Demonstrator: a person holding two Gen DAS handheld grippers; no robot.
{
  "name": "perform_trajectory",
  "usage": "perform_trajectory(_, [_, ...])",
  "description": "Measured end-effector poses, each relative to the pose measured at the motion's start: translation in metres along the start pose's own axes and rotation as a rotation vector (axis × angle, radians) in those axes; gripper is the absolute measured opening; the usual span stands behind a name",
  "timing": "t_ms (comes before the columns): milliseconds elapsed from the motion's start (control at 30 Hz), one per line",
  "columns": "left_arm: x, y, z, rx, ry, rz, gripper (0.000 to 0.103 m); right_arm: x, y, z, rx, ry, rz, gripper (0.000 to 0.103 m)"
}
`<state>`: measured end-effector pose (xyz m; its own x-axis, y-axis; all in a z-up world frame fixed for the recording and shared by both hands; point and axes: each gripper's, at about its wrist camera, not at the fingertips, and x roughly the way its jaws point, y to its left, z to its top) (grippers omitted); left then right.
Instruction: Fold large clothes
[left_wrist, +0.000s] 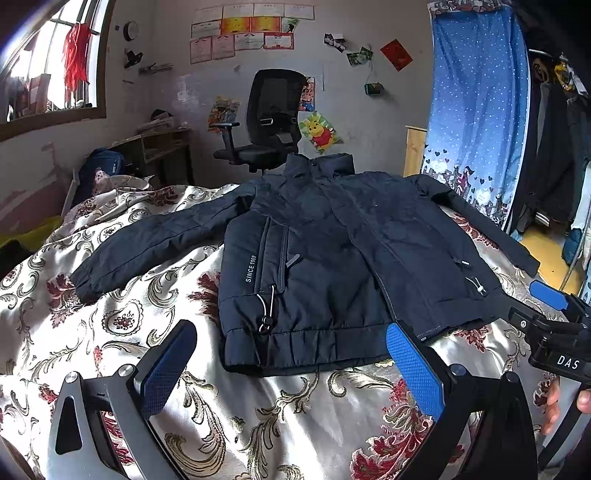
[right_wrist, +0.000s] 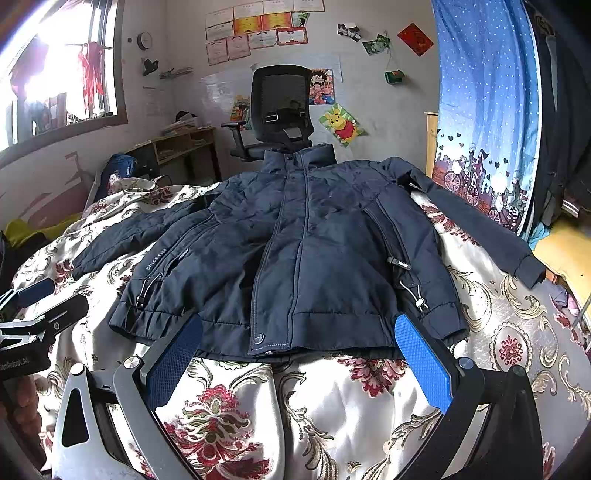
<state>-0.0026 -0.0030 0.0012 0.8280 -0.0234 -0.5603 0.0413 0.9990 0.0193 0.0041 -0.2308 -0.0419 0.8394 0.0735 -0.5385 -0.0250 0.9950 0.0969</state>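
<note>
1. A black mesh office chair (left_wrist: 271, 122) stands against the far wall just behind the jacket's collar, with a wooden shelf unit (left_wrist: 162, 147) to its left and a blue dotted curtain (left_wrist: 476, 110) to its right. Posters and certificates cover the wall, among them a Winnie the Pooh picture (right_wrist: 343, 127).
2. The navy padded jacket (left_wrist: 317, 251) lies front up and zipped on a bed under a floral satin bedspread (left_wrist: 258, 417), collar toward the chair, both sleeves spread outward (the left chest panel reads "SINCE 1968").
3. The left tool (left_wrist: 291, 369) hangs released just before the hem, its 2 blue pads set wide apart and holding nothing; the jacket's left half lies straight ahead of it.
4. The right tool (right_wrist: 299, 362) is likewise spread wide with nothing between its pads, right at the hem's middle near the bottom snap; whether the pad tips touch the fabric I cannot tell.
5. Each view catches the other tool only partly at its edge. The right sleeve's cuff (right_wrist: 530, 271) reaches the bed's edge. The bright window (right_wrist: 62, 74) is washed out.
</note>
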Motion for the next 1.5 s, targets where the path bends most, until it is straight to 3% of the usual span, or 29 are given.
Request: perform_trajectory(1500, [-0.0017, 0.0019, 0.0019, -0.008, -0.006, -0.006, 0.103, 0.0005, -0.0012, 0.0002, 0.002, 0.002, -0.001, 0.102])
